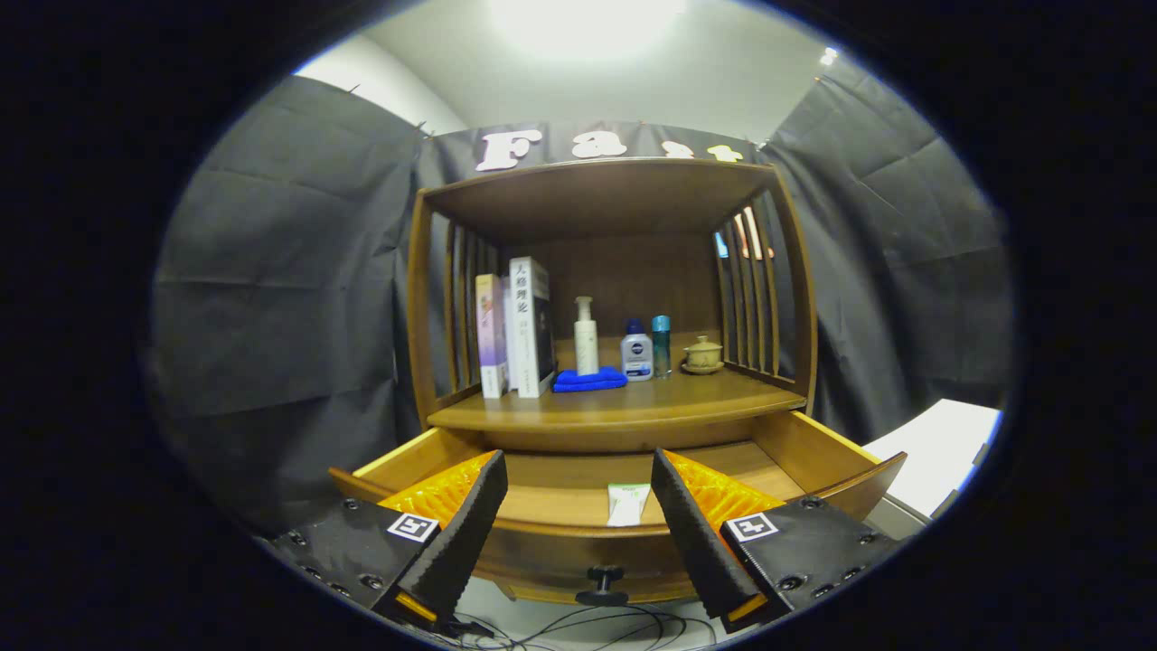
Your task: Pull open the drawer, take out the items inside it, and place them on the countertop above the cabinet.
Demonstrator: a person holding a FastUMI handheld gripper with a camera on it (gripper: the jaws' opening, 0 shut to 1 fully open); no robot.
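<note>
One tube (627, 503) lies inside the pulled-open drawer (841, 475), between and just beyond the gripper (578, 506) fingers, which stand wide apart holding nothing, so retrieval seems underway: next, descend, pinch it, lift it onto the countertop (624, 409).

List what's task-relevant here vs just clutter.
Job:
open drawer
white tube lying in it
countertop
gripper, open, fingers held over the drawer front, tube between them

Clutter:
books
pump bottle
blue cloth
two small bottles
lidded cup
</note>
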